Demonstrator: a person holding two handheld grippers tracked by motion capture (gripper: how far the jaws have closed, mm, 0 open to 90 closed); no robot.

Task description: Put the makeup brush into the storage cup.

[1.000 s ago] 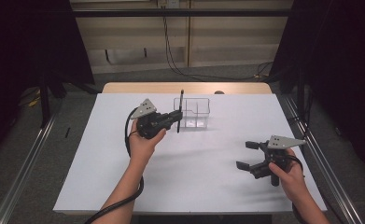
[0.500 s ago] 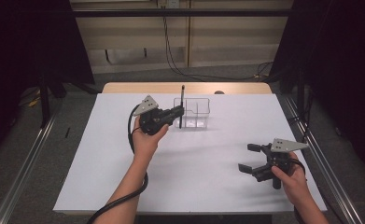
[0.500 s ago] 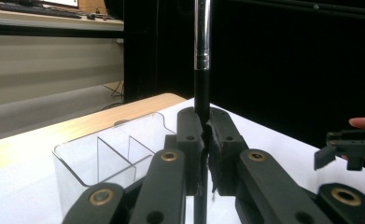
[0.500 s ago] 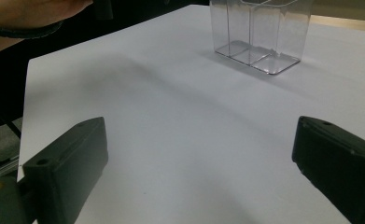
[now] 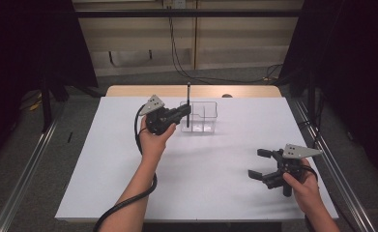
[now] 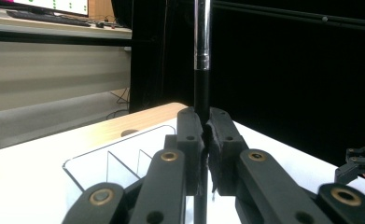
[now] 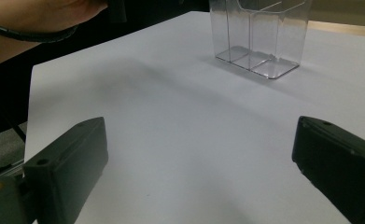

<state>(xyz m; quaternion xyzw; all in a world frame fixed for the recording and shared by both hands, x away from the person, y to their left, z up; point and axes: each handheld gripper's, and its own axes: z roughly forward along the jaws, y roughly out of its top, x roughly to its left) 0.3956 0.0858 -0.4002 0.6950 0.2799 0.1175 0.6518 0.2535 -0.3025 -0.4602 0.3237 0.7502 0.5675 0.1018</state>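
My left gripper (image 5: 184,112) is shut on a thin black and silver pen (image 5: 188,96), which stands upright. It hovers at the left end of a clear plastic box with compartments (image 5: 204,119) at the far middle of the white table. Whether the pen's lower tip is inside the box I cannot tell. In the left gripper view the pen (image 6: 201,46) rises from between the closed pads of the left gripper (image 6: 206,123), with the box (image 6: 103,161) just beyond. My right gripper (image 5: 260,163) rests open at the near right, holding nothing. Its jaws stand wide in the right gripper view (image 7: 199,140), aimed at the box (image 7: 259,32).
The white sheet (image 5: 201,183) covers the table; a wooden strip (image 5: 128,91) shows at its far edge. Metal rails (image 5: 27,169) run along both sides. A black cable (image 5: 128,205) trails from the left gripper along the forearm.
The left gripper has shifted slightly toward the box with the pen still held upright. The right gripper has stayed where it was, still open.
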